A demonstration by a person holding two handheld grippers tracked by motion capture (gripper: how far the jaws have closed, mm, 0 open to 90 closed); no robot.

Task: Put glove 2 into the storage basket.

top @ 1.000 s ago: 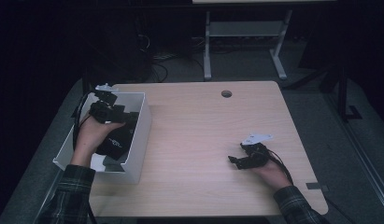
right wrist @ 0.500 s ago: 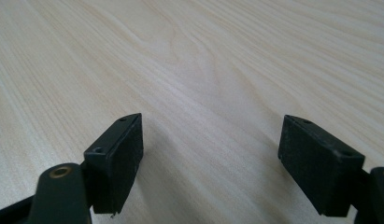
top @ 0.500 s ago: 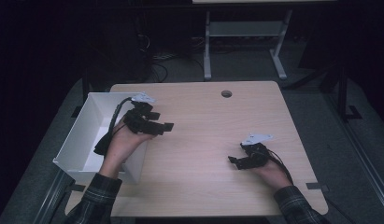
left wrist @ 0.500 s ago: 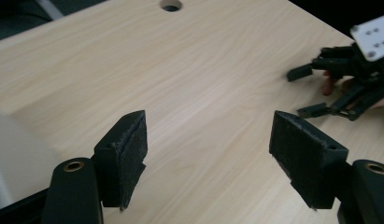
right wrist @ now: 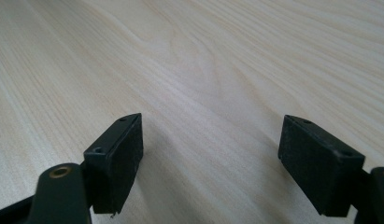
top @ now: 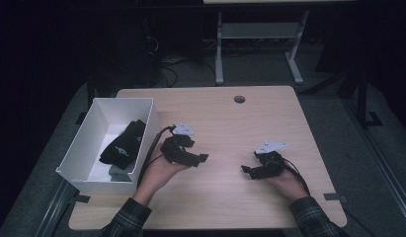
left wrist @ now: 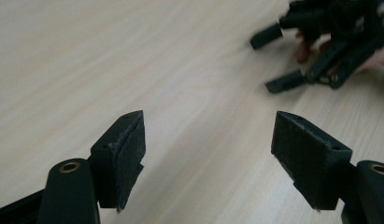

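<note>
A small pale logo on the black cloth point(top: 122, 146) is too small to read.

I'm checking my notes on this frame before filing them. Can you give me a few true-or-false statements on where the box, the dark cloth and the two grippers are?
1. The black folded cloth item lies inside the white rectangular box. True.
2. The left gripper holds the cloth between its jaws. False: its jaws stand open with only bare wood between them.
3. The white box sits at the left edge of the light wooden table. True.
4. The right gripper is shut. False: its jaws stand wide apart, nothing between them.
5. The left gripper is over the tabletop, outside the box. True.
</note>
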